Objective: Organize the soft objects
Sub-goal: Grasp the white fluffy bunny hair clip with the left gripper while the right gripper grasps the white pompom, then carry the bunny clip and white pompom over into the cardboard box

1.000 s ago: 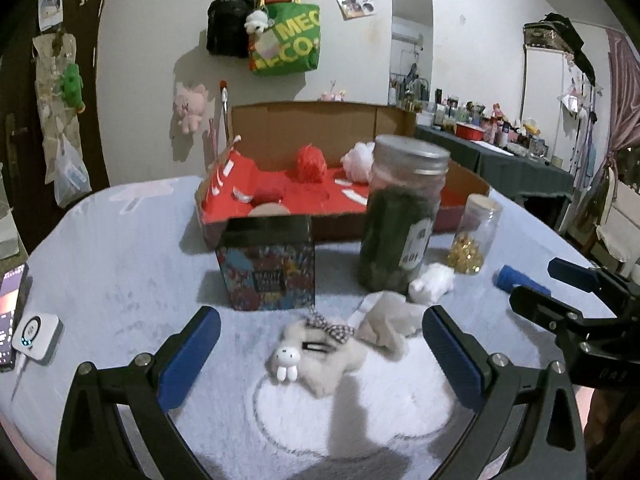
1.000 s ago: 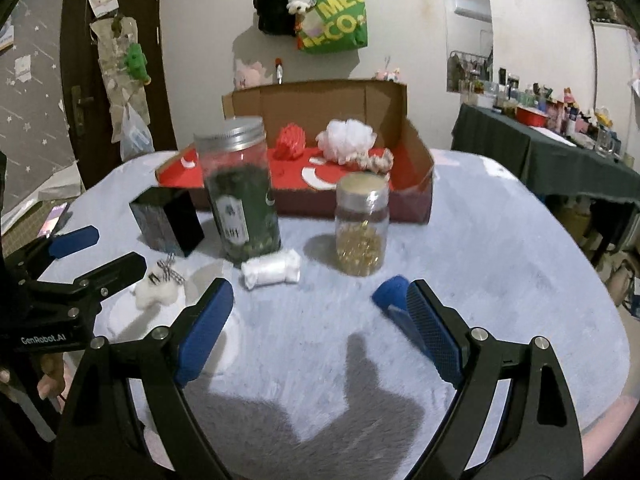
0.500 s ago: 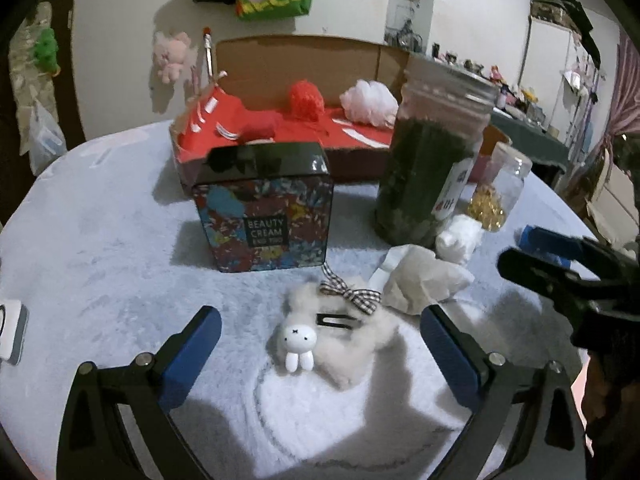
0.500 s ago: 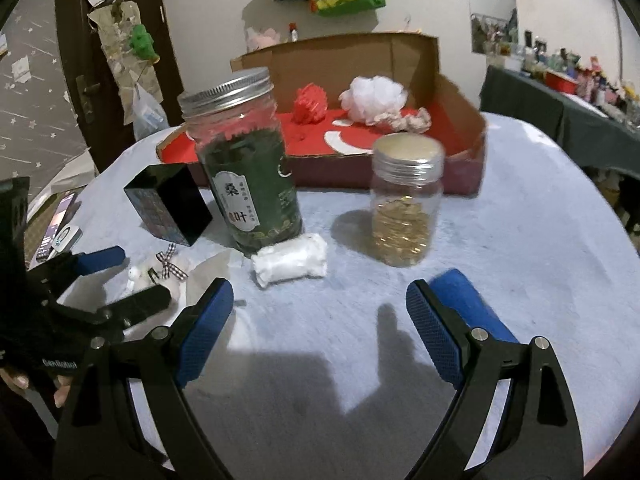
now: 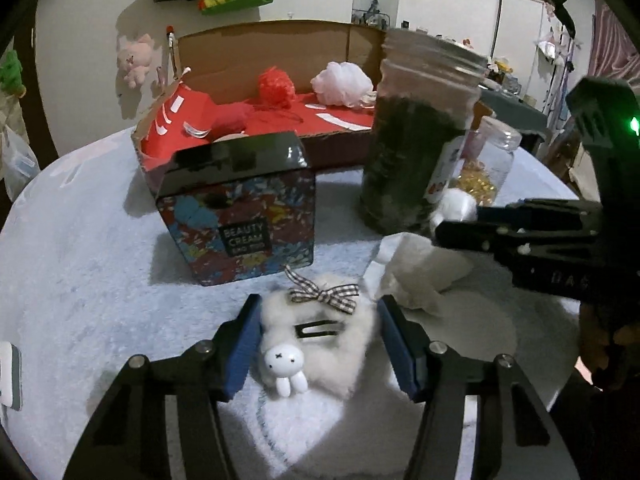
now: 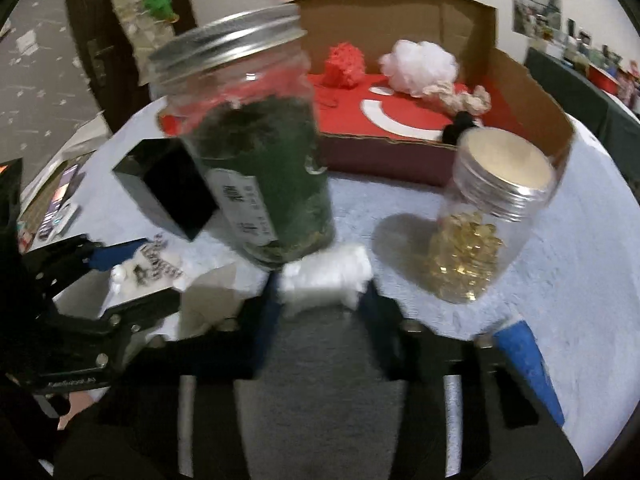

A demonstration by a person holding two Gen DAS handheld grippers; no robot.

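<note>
A fluffy white plush (image 5: 324,340) with a bunny charm, a checked bow and a hair clip lies on the pale blue table cover. My left gripper (image 5: 318,308) has its jaws closing on it, and both blue pads touch its sides. In the blurred right wrist view a white soft roll (image 6: 324,272) sits between the closing jaws of my right gripper (image 6: 322,294), whose pads press on it. A crumpled beige cloth (image 5: 416,276) lies between the two grippers. Across the views, the right gripper (image 5: 452,226) shows at the right and the left gripper (image 6: 136,276) at the left.
A tall jar of green leaves (image 6: 264,160) stands right behind the roll, and a small jar of gold beads (image 6: 476,232) to its right. A flowered cream tin (image 5: 240,220) stands behind the plush. The cardboard box (image 5: 280,44) at the back holds red and white puffs. A blue roll (image 6: 528,364) lies near right.
Both grippers moved forward and down. The left jaws came in from wide open to the sides of the plush. The right jaws closed onto the white roll.
</note>
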